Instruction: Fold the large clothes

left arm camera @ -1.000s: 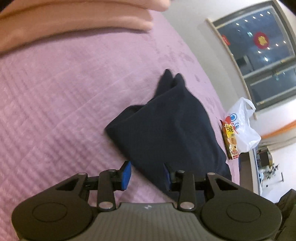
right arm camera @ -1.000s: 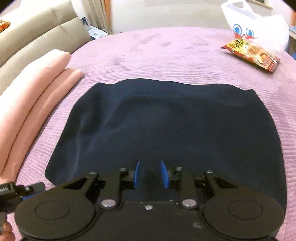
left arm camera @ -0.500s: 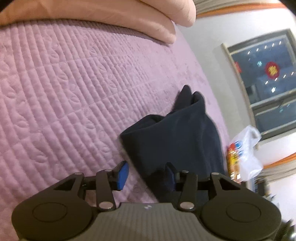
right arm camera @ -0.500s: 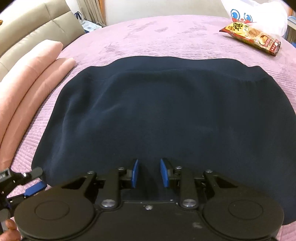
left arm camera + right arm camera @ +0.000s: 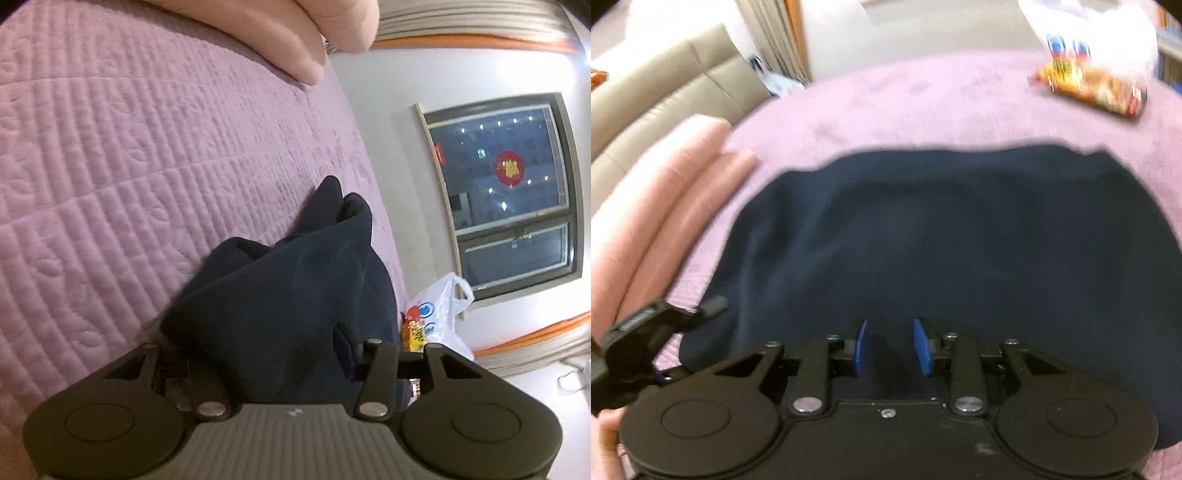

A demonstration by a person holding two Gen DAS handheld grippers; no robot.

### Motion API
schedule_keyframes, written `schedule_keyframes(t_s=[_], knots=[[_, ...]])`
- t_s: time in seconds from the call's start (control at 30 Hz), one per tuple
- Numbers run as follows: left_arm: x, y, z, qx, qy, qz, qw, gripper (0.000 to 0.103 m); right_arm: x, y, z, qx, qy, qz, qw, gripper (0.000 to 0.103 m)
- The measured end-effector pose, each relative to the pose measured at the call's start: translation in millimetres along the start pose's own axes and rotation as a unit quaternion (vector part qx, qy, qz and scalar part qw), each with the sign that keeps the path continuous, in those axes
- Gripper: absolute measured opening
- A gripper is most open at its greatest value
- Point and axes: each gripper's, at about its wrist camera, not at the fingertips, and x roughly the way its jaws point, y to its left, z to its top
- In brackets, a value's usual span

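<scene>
- Left gripper (image 5: 266,350) has its jaws spread wide, and a raised fold of the dark navy garment (image 5: 291,295) fills the gap between them; cloth covers the left finger, only the blue pad of the right finger (image 5: 341,349) shows, and whether either pad presses the fabric cannot be told.
- Right gripper (image 5: 891,347) has its jaws part open, the two blue pads (image 5: 860,347) apart with garment cloth lying in the gap and under them; no clamp on the cloth is visible, and contact is unclear through the blur.
- Largest in view is the pink quilted bedspread (image 5: 923,107), which carries everything else.
- Spread flat over the near middle of the bedspread is the navy garment (image 5: 960,236), its far edge roughly straight and its near-left corner bunched up at the left gripper (image 5: 646,332).
- Along the left of the bed lies a rolled peach-pink duvet (image 5: 657,192), apart from the garment; behind it stands a beige padded headboard (image 5: 665,88).
- On the wall beyond the bed is a dark window (image 5: 509,199) with a red round decoration (image 5: 511,168).
- At the far right of the bed sits a white plastic bag (image 5: 1086,33), with a red and yellow snack packet (image 5: 1089,92) just in front of it, both well apart from the garment.
</scene>
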Motion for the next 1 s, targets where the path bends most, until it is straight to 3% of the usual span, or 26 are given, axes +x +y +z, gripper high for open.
schedule_keyframes(t_s=[0.1, 0.13, 0.2, 0.3, 0.4, 0.47, 0.57, 0.67, 0.87, 1.0], knots=[[3, -9, -4, 0.028, -0.005, 0.017, 0.9994, 0.047, 9, 5, -8, -0.013, 0.017, -0.012, 1.0, 0.037], [3, -11, -5, 0.039, -0.008, 0.025, 0.9989, 0.031, 15, 5, -12, -0.01, 0.025, -0.012, 1.0, 0.037], [4, -18, -6, 0.067, -0.01, 0.04, 0.9969, 0.012, 17, 3, -19, -0.01, 0.014, -0.008, 1.0, 0.037], [2, -34, -8, 0.115, -0.015, 0.038, 0.9925, 0.01, 21, -8, -26, 0.018, 0.007, 0.005, 1.0, 0.036], [-2, -69, -16, 0.186, -0.014, 0.009, 0.9825, 0.008, 23, -11, -29, 0.029, 0.002, 0.012, 0.999, 0.036], [-1, -99, -26, 0.243, 0.001, -0.019, 0.9698, 0.007, 22, -13, -30, 0.035, 0.002, 0.015, 0.999, 0.036], [3, -149, -51, 0.342, 0.024, -0.058, 0.9375, 0.007, 18, -26, -27, 0.062, 0.002, 0.039, 0.997, 0.036], [7, -187, -76, 0.391, 0.049, -0.111, 0.9125, 0.007, -5, -50, -22, 0.103, -0.019, 0.062, 0.993, 0.018], [20, -235, -128, 0.441, 0.113, -0.207, 0.8662, 0.007, -69, -120, -17, 0.132, -0.077, -0.01, 0.988, 0.018], [50, -242, -178, 0.451, 0.183, -0.237, 0.8409, 0.007, -89, -170, -13, 0.149, -0.095, -0.077, 0.981, 0.018]])
